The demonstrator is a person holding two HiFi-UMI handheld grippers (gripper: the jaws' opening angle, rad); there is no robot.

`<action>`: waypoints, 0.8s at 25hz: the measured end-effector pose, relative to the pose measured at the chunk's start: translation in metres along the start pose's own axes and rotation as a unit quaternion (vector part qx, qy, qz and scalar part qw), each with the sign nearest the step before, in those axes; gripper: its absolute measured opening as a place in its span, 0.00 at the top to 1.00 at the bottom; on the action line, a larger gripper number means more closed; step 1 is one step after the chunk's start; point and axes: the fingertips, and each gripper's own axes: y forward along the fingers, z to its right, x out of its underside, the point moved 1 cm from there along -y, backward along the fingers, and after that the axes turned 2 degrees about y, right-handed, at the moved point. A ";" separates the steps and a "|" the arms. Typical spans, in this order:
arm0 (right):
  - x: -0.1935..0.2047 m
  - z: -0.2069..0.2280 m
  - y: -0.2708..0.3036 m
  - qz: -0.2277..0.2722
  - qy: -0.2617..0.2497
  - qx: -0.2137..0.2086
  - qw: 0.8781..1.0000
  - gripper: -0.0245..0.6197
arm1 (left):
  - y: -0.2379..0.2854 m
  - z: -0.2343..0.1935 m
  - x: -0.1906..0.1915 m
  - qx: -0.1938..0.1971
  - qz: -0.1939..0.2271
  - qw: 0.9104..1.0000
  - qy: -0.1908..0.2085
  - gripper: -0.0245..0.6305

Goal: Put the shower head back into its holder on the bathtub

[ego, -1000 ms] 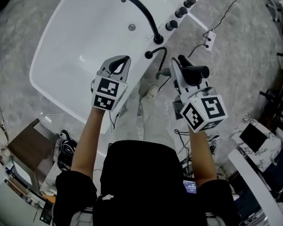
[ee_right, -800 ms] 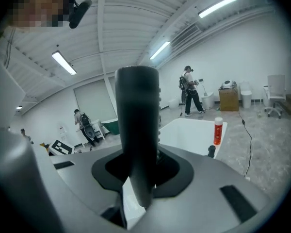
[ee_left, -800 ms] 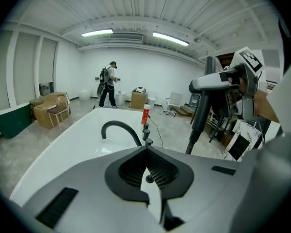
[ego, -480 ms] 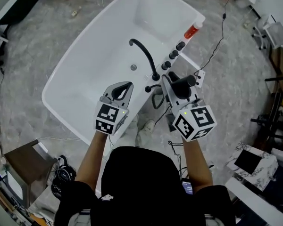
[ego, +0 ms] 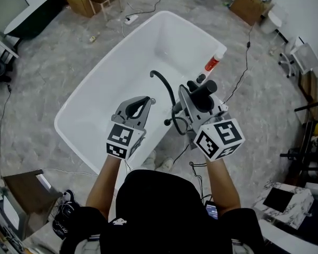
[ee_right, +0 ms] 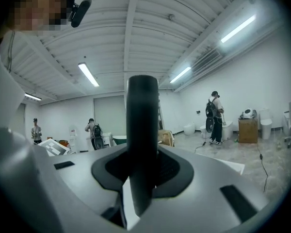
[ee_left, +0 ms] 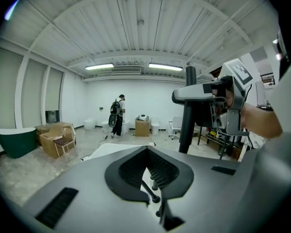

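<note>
Shower head (ee_right: 141,140), matte black, rod-shaped

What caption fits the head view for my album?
Right gripper holds the shower head above the bathtub; left gripper shut.

The bathtub (ego: 95,105) is showing plain white, the shower head (ego: 204,90) and faucet (ego: 163,84) black. The left tool (ego: 140,101) and right tool (ego: 190,97) are showing grey with black-and-white square markers. The bottle (ego: 212,64) is showing red.
</note>
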 end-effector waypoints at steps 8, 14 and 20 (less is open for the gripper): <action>-0.038 -0.026 0.007 0.027 -0.011 -0.041 0.999 0.80 | -0.021 -0.008 -0.042 -0.029 0.035 0.999 0.000 0.94; -0.047 -0.057 0.017 0.038 -0.011 -0.080 0.996 0.80 | -0.047 -0.022 -0.055 -0.058 0.048 0.997 0.003 0.94; -0.033 -0.069 0.027 0.019 -0.017 -0.075 0.997 0.80 | -0.065 -0.035 -0.053 -0.071 0.048 0.996 -0.002 0.94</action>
